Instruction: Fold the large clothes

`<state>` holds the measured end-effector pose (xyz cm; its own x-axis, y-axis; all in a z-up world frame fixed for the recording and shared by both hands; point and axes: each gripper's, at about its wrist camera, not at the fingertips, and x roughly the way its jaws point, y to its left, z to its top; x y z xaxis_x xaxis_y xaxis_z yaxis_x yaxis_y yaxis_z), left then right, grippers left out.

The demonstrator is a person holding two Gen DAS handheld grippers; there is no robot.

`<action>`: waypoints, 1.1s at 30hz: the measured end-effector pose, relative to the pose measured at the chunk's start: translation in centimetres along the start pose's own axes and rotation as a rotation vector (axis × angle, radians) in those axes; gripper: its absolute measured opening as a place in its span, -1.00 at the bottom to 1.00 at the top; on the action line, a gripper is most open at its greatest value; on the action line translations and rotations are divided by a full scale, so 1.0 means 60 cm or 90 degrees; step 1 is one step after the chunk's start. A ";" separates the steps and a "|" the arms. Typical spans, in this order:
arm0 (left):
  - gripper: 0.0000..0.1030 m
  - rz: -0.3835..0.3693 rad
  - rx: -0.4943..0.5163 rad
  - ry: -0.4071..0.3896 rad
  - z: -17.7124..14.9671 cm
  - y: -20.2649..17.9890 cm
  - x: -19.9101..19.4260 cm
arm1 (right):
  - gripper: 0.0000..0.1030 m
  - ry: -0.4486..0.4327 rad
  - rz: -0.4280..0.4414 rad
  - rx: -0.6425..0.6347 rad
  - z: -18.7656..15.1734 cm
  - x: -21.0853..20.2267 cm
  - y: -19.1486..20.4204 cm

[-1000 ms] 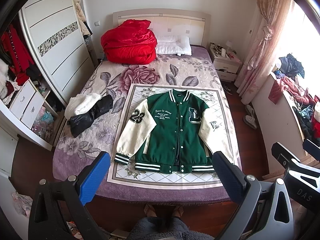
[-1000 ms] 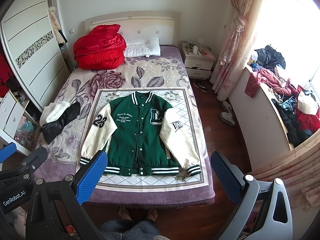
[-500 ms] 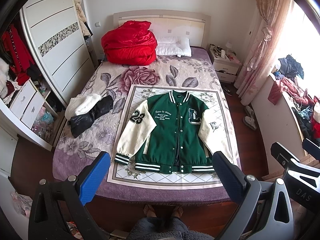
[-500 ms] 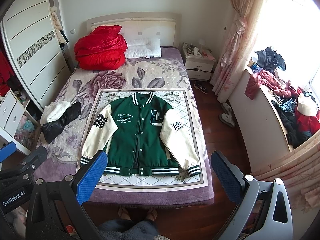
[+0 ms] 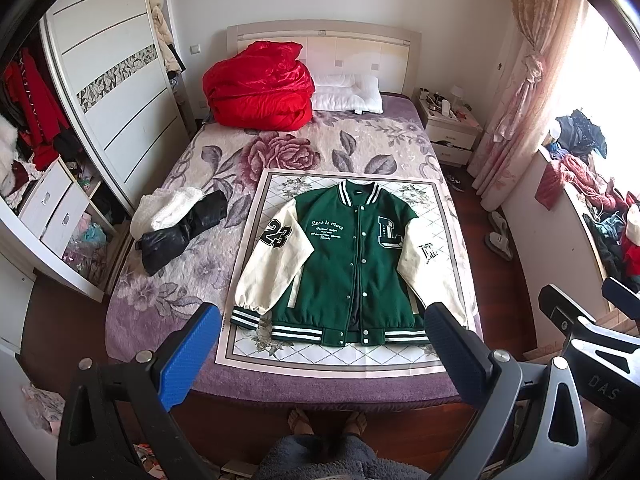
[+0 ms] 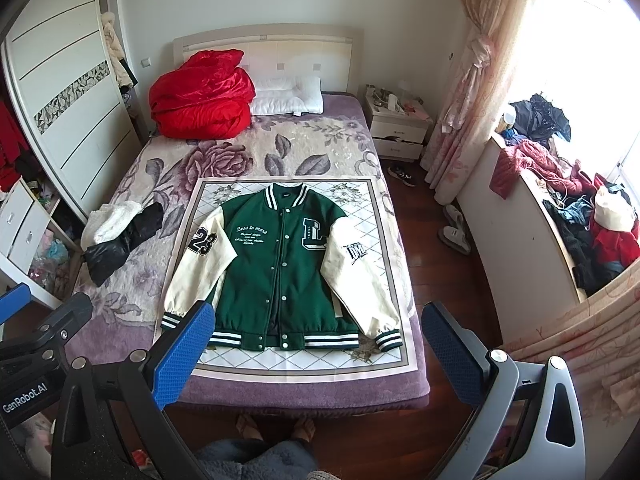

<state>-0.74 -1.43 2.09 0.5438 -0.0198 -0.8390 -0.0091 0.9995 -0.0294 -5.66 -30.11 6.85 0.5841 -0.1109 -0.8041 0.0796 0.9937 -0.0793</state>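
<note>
With both tools spread wide and holding nothing, left tool (image 5: pixel 320 356) and right tool (image 6: pixel 316 354) hover off the bed's foot, so I'd drop onto one cream sleeve cuff each and fold inward. Green varsity jacket (image 6: pixel 280 268) lies flat, snapped shut, face up on the quilted mat (image 6: pixel 304 364).

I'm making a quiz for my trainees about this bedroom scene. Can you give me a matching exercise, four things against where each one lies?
Things:
1. green jacket
2. red quilt
3. white pillow
4. black garment

Places:
A. bundled at the headboard, beside the pillow
B. spread flat on the patterned mat, front up
C. on the floral bedspread near the wardrobe side, against a white fluffy item
D. at the head of the bed, on the nightstand side of the red bundle

Pairs: 1-B, 2-A, 3-D, 4-C
</note>
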 end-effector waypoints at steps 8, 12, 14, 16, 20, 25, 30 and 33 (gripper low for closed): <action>1.00 -0.001 -0.006 -0.010 0.021 0.004 0.009 | 1.00 -0.001 -0.010 0.015 0.004 0.025 0.010; 1.00 0.049 -0.008 -0.050 0.044 0.026 0.074 | 1.00 0.011 -0.006 0.062 0.002 0.094 0.003; 1.00 0.064 -0.007 -0.051 0.050 0.038 0.121 | 1.00 0.026 -0.015 0.103 0.000 0.151 -0.019; 1.00 0.075 -0.008 -0.045 0.049 0.054 0.182 | 0.97 0.032 -0.029 0.135 -0.009 0.207 -0.044; 1.00 0.122 -0.006 0.002 0.045 0.055 0.309 | 0.09 0.100 -0.083 0.181 -0.039 0.346 -0.109; 1.00 0.146 -0.021 0.096 0.027 0.030 0.479 | 0.50 0.227 -0.056 0.336 -0.123 0.561 -0.259; 1.00 0.188 -0.022 0.161 -0.006 -0.020 0.628 | 0.50 0.333 -0.042 0.501 -0.271 0.789 -0.420; 1.00 0.192 -0.024 0.200 -0.026 -0.055 0.712 | 0.50 0.387 -0.030 0.570 -0.369 0.926 -0.477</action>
<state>21.25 -5.62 -34.51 0.2302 0.2601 -0.9378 -0.1624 0.9604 0.2265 6.61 -64.33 -48.60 0.0861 0.1237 -0.9886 0.7969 0.5870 0.1428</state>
